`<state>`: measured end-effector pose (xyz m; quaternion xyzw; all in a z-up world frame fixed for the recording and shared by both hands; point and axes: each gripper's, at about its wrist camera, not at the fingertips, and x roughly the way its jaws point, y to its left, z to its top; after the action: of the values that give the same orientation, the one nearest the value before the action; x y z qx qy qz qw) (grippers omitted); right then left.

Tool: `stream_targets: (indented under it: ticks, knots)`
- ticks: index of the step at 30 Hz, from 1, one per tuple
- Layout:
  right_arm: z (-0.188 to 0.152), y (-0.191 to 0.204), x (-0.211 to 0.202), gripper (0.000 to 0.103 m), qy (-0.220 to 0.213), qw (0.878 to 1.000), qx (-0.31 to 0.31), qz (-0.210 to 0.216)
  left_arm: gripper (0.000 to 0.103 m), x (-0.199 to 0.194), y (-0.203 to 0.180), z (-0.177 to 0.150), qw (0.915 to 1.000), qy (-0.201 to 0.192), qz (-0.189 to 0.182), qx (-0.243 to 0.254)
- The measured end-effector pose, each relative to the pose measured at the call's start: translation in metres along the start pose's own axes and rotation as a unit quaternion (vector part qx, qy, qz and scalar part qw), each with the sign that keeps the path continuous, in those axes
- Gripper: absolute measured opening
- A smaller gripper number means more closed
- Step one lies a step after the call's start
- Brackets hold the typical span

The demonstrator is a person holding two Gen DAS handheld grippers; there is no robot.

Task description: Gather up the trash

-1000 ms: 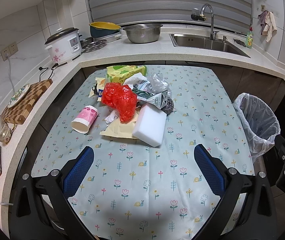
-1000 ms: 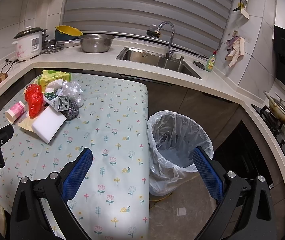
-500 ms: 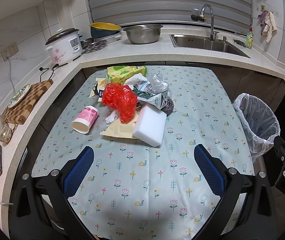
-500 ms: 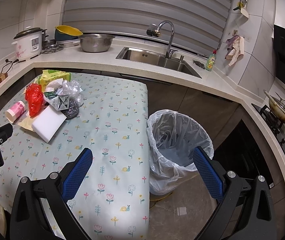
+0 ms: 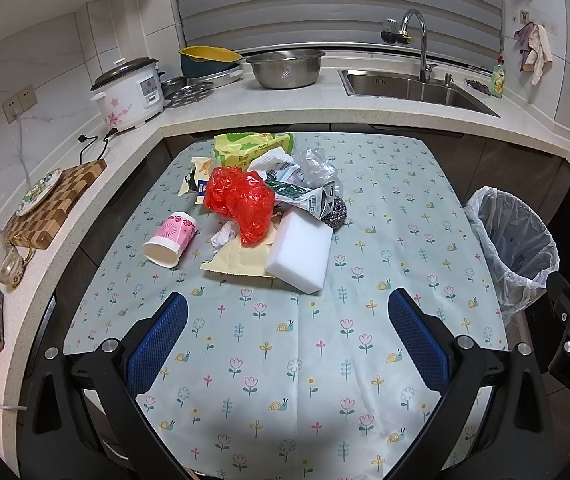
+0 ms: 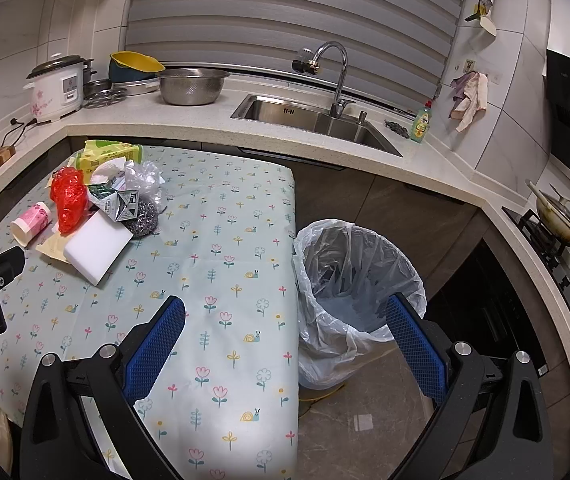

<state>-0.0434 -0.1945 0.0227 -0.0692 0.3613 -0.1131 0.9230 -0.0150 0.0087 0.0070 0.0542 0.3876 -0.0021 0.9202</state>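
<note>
A pile of trash lies on the flowered table: a red plastic bag, a white sponge block, a pink paper cup on its side, a crushed carton, a steel scourer, clear plastic, a yellow-green packet and beige paper. My left gripper is open and empty, above the table in front of the pile. My right gripper is open and empty, over the table's right edge beside the lined bin. The pile also shows in the right wrist view.
The bin stands on the floor right of the table. A counter wraps around the back and left with a rice cooker, steel bowl, sink and chequered board. A stove with a pan is far right.
</note>
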Motion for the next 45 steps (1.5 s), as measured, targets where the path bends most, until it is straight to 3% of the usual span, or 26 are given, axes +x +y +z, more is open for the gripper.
stream_targets:
  ticks: [32, 45]
  knots:
    - [0.003, 0.010, 0.000, 0.096, 0.001, 1.000, -0.006, -0.003, 0.096, 0.002, -0.006, 0.004, 0.9999, 0.000, -0.010, -0.004]
    - [0.017, 0.046, 0.023, 0.096, 0.014, 1.000, -0.010, 0.014, 0.096, 0.039, 0.045, 0.009, 0.9991, 0.018, -0.007, -0.037]
